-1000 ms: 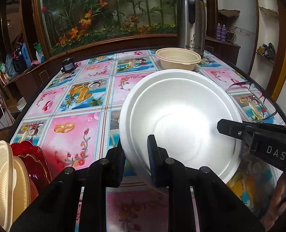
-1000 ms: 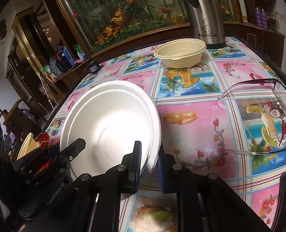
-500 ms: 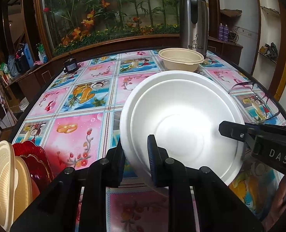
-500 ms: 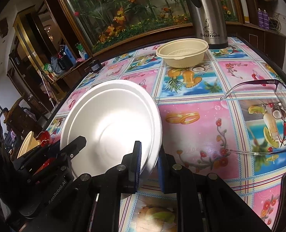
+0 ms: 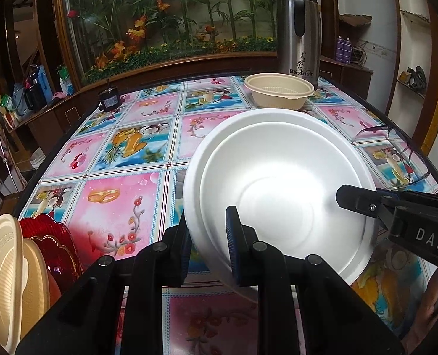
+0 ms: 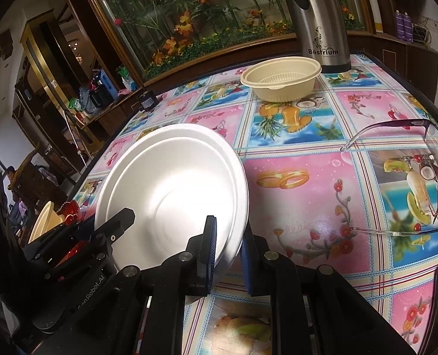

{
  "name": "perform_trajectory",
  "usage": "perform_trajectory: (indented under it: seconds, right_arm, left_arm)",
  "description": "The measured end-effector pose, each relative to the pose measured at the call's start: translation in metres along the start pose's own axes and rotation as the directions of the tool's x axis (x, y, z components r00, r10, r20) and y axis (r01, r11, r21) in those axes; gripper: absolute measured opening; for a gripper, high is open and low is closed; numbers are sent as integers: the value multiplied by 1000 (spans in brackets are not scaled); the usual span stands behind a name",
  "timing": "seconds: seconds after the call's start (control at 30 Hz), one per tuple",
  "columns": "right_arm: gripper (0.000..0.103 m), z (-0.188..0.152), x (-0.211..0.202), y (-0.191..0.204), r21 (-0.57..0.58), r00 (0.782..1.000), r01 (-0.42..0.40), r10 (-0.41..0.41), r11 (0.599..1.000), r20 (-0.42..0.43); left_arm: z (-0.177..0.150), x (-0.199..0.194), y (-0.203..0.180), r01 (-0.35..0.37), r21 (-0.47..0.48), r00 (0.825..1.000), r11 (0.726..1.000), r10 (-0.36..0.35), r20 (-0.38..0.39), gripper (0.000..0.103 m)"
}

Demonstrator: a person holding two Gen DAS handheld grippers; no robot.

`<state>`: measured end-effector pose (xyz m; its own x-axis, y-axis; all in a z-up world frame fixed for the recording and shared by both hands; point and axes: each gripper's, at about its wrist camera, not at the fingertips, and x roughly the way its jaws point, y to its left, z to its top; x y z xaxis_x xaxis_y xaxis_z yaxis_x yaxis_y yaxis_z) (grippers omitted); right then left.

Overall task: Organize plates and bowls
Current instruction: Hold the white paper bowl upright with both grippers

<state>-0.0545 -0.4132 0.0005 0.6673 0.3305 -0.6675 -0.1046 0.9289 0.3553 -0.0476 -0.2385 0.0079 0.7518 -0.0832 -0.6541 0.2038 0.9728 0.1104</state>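
Pinching the near-left rim of the white foam bowl (image 5: 281,195) with the left claw (image 5: 208,251), pinching its opposite rim with the right claw (image 6: 228,251), both nearly closed; keeping it tilted above the tabletop (image 6: 293,207); beige bowl (image 6: 281,78) sitting beyond, eyeglasses (image 6: 420,177) lying rightward.

White foam bowl (image 5: 281,198), tilted, above table

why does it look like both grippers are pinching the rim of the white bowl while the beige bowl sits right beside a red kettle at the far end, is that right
Not quite: the kettle is stainless steel with a black handle, not red, as the right wrist view shows. The rest holds: the left gripper and right gripper both pinch the white bowl by its rim, and the beige bowl sits beside the kettle.
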Motion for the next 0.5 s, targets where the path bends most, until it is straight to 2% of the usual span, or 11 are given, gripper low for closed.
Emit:
perform_trajectory:
  seconds: [0.13, 0.27, 0.5]
  right_arm:
    - [17, 1, -5, 2, -2, 1000, -9, 9, 1000, 22]
    - [17, 3, -16, 8, -3, 998, -26, 26, 1000, 60]
    - [17, -1, -50, 43, -21, 989, -90, 92, 996, 113]
  left_arm:
    - [2, -8, 4, 13, -15, 1000, 1000, -13, 23, 18]
    - [3, -16, 11, 31, -42, 999, 999, -31, 14, 19]
    - [0, -70, 38, 6, -78, 997, 997, 0, 81, 20]
